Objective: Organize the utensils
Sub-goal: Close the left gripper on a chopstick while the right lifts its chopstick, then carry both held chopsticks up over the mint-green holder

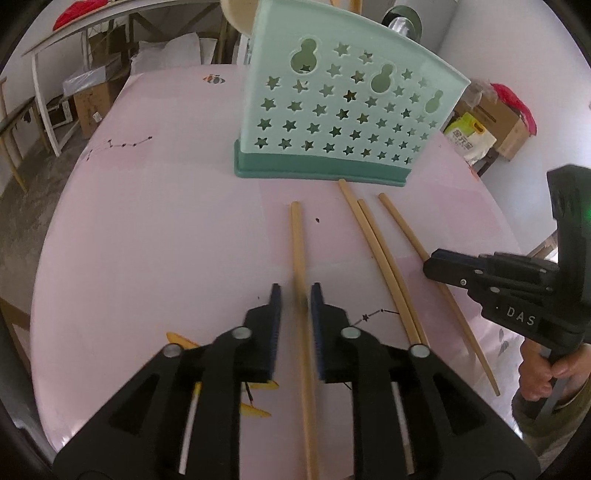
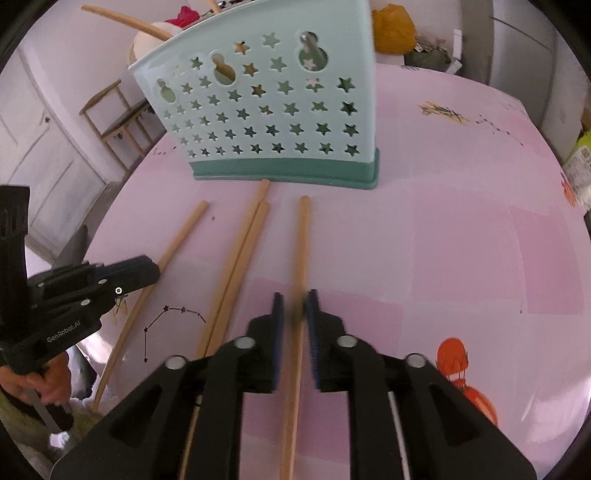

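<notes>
A mint-green utensil holder [image 1: 343, 110] with star holes stands on the pink table; it also shows in the right wrist view [image 2: 273, 107]. Several wooden chopsticks lie in front of it. My left gripper [image 1: 295, 299] straddles the leftmost chopstick [image 1: 297, 243], jaws narrowly apart around it, touching or nearly so. My right gripper [image 2: 294, 304] straddles the rightmost chopstick [image 2: 302, 243] the same way. A pair of chopsticks [image 1: 380, 254] lies between them, also seen in the right wrist view [image 2: 240, 258]. Each gripper shows in the other's view: the right [image 1: 436, 264], the left [image 2: 147, 271].
The pink table [image 1: 166, 229] has printed drawings and a rounded edge. Chopsticks and a spoon stick out of the holder's top [image 2: 147, 27]. Cardboard boxes [image 1: 92, 99] and a wooden chair [image 2: 118, 118] stand beyond the table.
</notes>
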`<state>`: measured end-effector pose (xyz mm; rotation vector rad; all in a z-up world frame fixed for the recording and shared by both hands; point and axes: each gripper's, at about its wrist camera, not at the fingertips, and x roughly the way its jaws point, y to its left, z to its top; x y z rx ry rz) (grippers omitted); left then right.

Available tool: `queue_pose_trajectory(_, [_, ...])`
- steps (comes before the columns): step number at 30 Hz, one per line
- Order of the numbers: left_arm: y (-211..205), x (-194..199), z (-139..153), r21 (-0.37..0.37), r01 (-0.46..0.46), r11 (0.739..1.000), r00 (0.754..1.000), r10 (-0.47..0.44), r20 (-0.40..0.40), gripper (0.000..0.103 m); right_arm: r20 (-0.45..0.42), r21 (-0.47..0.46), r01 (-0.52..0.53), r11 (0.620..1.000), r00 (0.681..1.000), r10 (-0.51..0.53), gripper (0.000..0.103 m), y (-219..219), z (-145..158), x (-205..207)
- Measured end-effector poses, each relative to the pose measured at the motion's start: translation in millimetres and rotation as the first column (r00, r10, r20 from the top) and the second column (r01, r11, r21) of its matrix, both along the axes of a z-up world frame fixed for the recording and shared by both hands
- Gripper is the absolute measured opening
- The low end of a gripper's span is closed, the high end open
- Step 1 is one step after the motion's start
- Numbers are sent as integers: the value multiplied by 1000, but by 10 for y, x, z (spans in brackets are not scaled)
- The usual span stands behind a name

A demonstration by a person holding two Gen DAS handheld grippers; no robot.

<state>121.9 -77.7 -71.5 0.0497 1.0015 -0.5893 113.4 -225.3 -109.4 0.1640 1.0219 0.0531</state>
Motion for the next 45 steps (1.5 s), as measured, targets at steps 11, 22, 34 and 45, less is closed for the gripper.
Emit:
queue_pose_trajectory(11, [-368, 160, 79, 134, 61, 989, 997, -68, 47, 17, -10, -108, -23, 994, 1000, 23, 27, 125, -1, 279])
queue_pose_trajectory(22, [-576, 253, 80, 201, 36, 979, 992, -60, 113, 9, -3, -130, -11, 991, 1000, 11, 8, 127, -2, 517])
queue_pose_trajectory(34, [-564, 210, 72, 191, 10, 982, 992, -33, 120, 6, 13, -90, 17, 996, 1000, -15, 7, 25, 55, 588])
queue_pose_trajectory(45, [-530, 228, 60, 183, 11, 983, 992, -34, 123, 5, 193, -11, 105, 994, 976, -101, 7, -278, 702, 414])
